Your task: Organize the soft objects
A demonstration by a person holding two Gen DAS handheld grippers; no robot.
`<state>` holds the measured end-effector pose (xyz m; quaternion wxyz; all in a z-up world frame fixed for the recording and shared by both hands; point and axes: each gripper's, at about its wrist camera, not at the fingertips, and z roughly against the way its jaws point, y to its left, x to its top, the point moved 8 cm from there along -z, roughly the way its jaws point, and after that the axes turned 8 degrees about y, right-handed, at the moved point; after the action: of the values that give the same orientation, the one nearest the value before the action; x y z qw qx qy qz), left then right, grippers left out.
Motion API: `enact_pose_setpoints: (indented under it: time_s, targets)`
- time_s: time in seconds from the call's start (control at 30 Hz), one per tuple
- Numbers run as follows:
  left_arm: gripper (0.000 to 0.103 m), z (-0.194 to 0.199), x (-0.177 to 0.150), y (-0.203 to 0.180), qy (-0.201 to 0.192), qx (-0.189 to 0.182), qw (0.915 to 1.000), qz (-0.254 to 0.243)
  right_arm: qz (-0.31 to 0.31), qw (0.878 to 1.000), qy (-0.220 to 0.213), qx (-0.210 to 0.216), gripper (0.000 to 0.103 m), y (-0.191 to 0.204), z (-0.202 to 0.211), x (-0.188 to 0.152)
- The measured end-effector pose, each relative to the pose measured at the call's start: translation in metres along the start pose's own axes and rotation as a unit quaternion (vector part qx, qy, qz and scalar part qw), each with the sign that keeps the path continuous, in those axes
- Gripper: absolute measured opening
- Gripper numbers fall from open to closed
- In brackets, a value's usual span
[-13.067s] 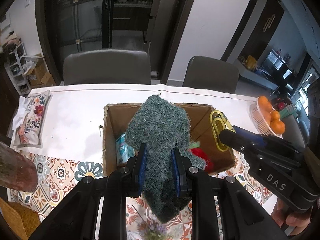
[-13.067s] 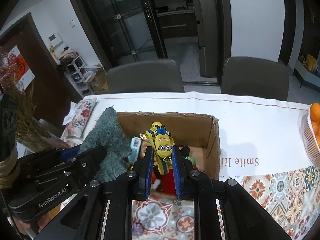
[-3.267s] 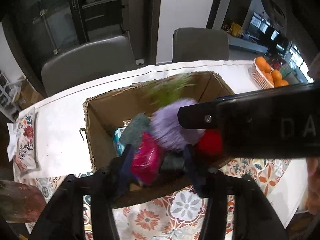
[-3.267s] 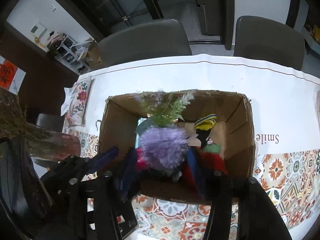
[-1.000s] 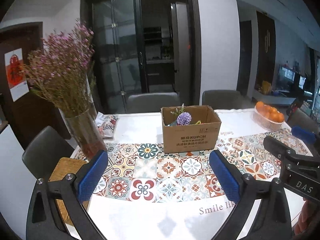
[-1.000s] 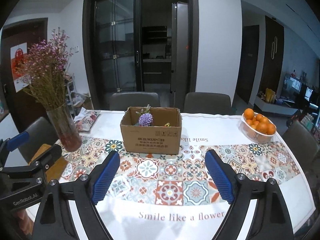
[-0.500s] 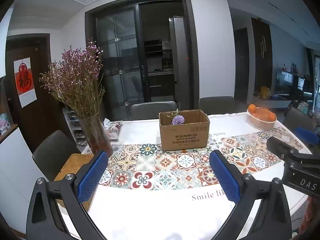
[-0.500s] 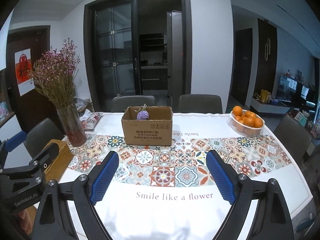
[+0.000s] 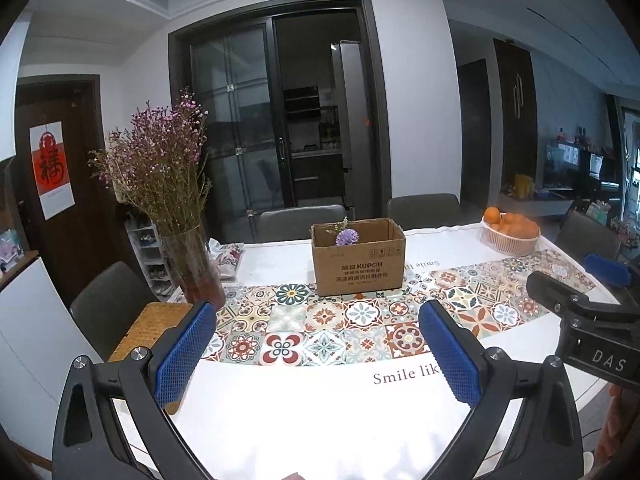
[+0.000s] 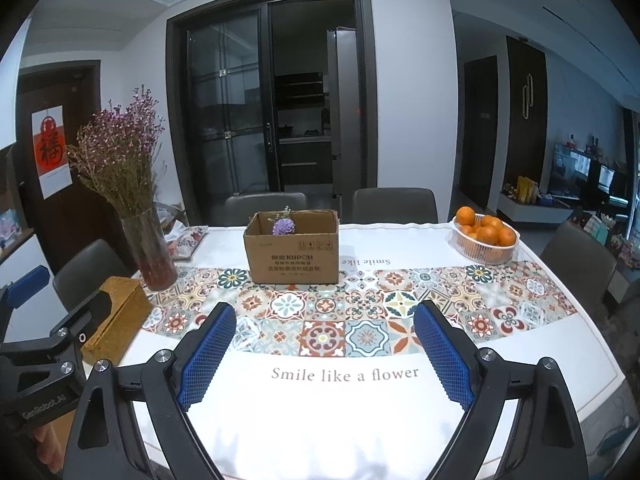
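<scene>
A brown cardboard box [image 9: 359, 264] stands on the far half of the table; it also shows in the right wrist view [image 10: 293, 256]. A purple pompom flower [image 9: 346, 236] and a green sprig stick out of its top, and show in the right wrist view [image 10: 283, 226]. My left gripper [image 9: 318, 350] is open and empty, held back over the near table edge. My right gripper [image 10: 325, 350] is open and empty too, well short of the box. Other box contents are hidden.
A glass vase of dried purple flowers [image 9: 192, 268] stands at the left, a woven box [image 10: 116, 316] at the near left corner. A basket of oranges [image 10: 485, 240] sits far right. A floral pouch [image 9: 228, 254] lies behind the vase. Chairs surround the table.
Both grippers have pulled further back from the box; it looks smaller and farther. Earlier they were shut on soft items over the box, and now they are open and empty.
</scene>
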<state>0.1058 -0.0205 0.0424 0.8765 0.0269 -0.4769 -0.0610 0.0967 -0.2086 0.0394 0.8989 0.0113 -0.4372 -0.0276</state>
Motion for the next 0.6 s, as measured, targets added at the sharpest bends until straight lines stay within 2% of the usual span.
enact_pose_setpoints:
  time_s: [0.6]
  targets:
    - [0.103,0.014,-0.014,0.004,0.002,-0.007,0.9999,0.009,0.01,1.0,-0.006,0.0,0.092,0.005,0.014,-0.009]
